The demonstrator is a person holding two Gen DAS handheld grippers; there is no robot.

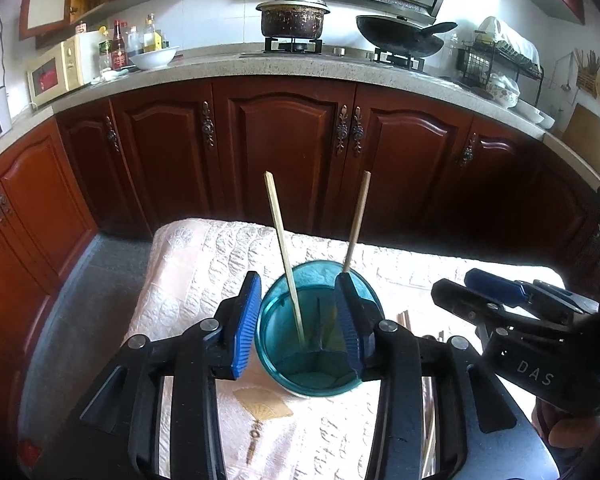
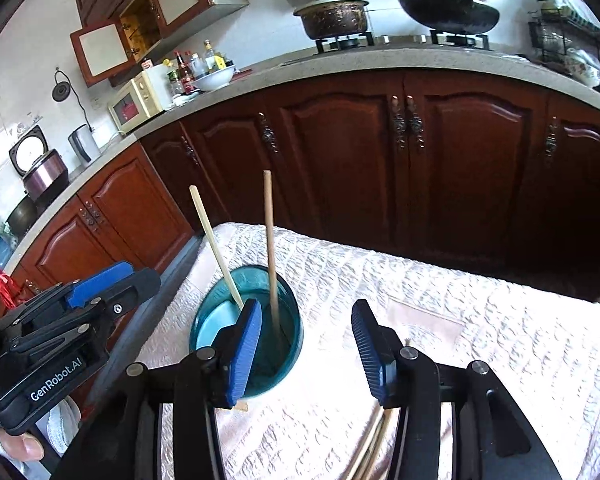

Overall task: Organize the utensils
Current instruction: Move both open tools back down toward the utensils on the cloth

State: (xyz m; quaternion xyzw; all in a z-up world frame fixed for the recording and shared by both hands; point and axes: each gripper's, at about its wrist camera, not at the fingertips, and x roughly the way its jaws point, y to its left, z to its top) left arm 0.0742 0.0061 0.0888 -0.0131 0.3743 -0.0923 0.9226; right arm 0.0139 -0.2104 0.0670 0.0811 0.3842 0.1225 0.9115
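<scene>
- bench (image 2: 480,320), covered in a pale quilted cloth, carries everything; dark red wooden kitchen cabinets (image 1: 284,148) behind it
- translucent teal plastic cup (image 1: 320,376) stands upright near the bench's left side
- left gripper (image 1: 300,320): blue-padded fingers apart, gripping nothing; the cup sits just beyond and between them in the left wrist view, pads off its wall
- right gripper (image 2: 306,344): fingers apart, empty; cup is ahead and to its left, the left finger overlapping the cup's rim in view; contact unclear
- two pale wooden chopsticks stand in the cup: one leans left (image 1: 284,252), the other leans right (image 1: 356,220); both free of either gripper
- loose wooden chopsticks (image 2: 370,452) lie flat on the cloth below the right gripper, right of the cup
- progress, my read: two sticks stowed, the loose ones left to pick up; count of those unclear, partly hidden by the fingers
</scene>
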